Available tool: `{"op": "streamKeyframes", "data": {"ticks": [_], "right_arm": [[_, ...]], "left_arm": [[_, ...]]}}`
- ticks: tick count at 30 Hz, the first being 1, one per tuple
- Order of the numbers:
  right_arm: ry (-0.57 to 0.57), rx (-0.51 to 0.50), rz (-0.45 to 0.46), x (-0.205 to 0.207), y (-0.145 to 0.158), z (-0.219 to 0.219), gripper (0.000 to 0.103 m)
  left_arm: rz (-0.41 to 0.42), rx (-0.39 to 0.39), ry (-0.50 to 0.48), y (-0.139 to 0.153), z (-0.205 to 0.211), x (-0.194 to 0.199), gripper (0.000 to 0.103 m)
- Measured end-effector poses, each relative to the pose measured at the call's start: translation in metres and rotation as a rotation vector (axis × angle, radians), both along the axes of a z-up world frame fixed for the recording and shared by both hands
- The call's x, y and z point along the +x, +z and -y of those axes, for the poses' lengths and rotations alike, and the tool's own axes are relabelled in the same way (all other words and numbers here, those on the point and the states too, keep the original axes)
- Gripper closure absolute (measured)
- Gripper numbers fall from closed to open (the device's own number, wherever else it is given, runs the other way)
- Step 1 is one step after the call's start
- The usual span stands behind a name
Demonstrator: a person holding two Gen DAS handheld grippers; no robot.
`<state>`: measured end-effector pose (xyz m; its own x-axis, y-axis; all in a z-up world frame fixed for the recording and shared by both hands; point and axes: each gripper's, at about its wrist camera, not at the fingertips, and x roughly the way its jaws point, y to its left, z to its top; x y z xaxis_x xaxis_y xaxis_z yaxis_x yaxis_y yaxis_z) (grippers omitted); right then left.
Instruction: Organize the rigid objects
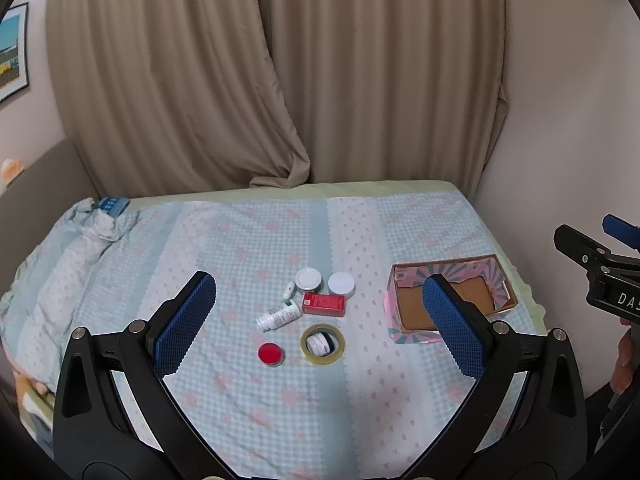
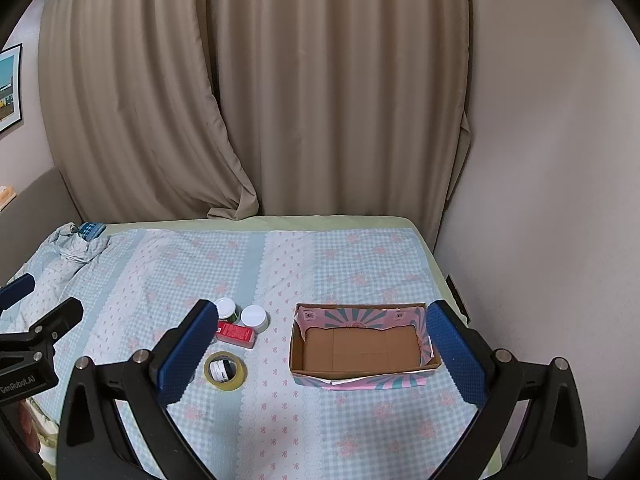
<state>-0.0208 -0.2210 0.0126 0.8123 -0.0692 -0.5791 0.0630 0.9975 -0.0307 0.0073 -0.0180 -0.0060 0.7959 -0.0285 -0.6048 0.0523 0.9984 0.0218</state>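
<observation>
My left gripper (image 1: 320, 308) hangs above the bed (image 1: 240, 392) with its jaws spread wide and nothing between them. My right gripper (image 2: 322, 336) hangs the same way, jaws wide apart and bare.

In the left wrist view the small things lie in a loose cluster near the middle of the quilt. A red box (image 1: 323, 304) lies flat at the centre. At its 12 o'clock stand two white-lidded jars, one (image 1: 308, 280) just left of the other (image 1: 341, 284), both close to the box. At the box's 9 o'clock a white pill bottle (image 1: 280, 316) lies on its side, touching or nearly touching it, and a small white tube (image 1: 289, 290) lies at 10 o'clock. At 6 o'clock a ring of tape (image 1: 323, 344) lies flat with a small white jar (image 1: 318, 346) sitting inside its hole. At 7 o'clock, apart from the rest, lies a red-lidded tin (image 1: 271, 354).

The open cardboard box (image 2: 298, 356), patterned pink and teal outside, sits well apart at the cluster's 3 o'clock, its brown floor bare. Beige curtains (image 2: 240, 100) hang behind the bed, at 12 o'clock
</observation>
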Motion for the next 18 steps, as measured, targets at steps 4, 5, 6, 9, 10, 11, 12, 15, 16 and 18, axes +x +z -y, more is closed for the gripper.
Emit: {"op": "streamKeyframes", "data": {"ticks": [4,5,6,9,10,11,12,15,16,18], "right_arm": [[-0.001,0.0,-0.001,0.0,0.0,-0.001,0.0],[-0.001,-0.001,0.0,0.0,0.0,-0.001,0.0],[-0.002,-0.002,-0.001,0.0,0.0,-0.001,0.0],[0.001,-0.001,0.0,0.0,0.0,-0.001,0.0],[0.001,-0.002,-0.001,0.0,0.0,-0.001,0.0],[0.006,-0.004,-0.003,-0.001,0.0,-0.001,0.0],[0.011,-0.006,-0.004,-0.001,0.0,-0.001,0.0],[0.032,-0.01,-0.011,0.002,0.001,-0.001,0.0],[0.04,-0.011,-0.01,0.003,0.001,-0.001,0.0],[0.06,-0.012,-0.015,0.007,-0.001,-0.001,0.0]], "left_arm": [[-0.001,0.001,0.003,-0.001,0.001,-0.001,0.0],[-0.002,-0.001,0.004,-0.001,0.001,-0.001,0.0],[-0.004,-0.004,0.003,-0.001,0.001,0.0,0.0],[-0.016,-0.018,0.005,-0.003,0.0,0.002,0.0],[-0.02,-0.021,0.008,-0.004,-0.001,0.003,0.0],[-0.026,-0.022,0.013,-0.005,-0.002,0.003,0.0],[-0.03,-0.024,0.017,-0.005,-0.002,0.004,0.0],[-0.038,-0.027,0.031,-0.004,-0.004,0.005,0.0],[-0.042,-0.03,0.036,-0.004,-0.006,0.006,0.0],[-0.054,-0.044,0.048,-0.006,-0.011,0.008,0.0]]}}
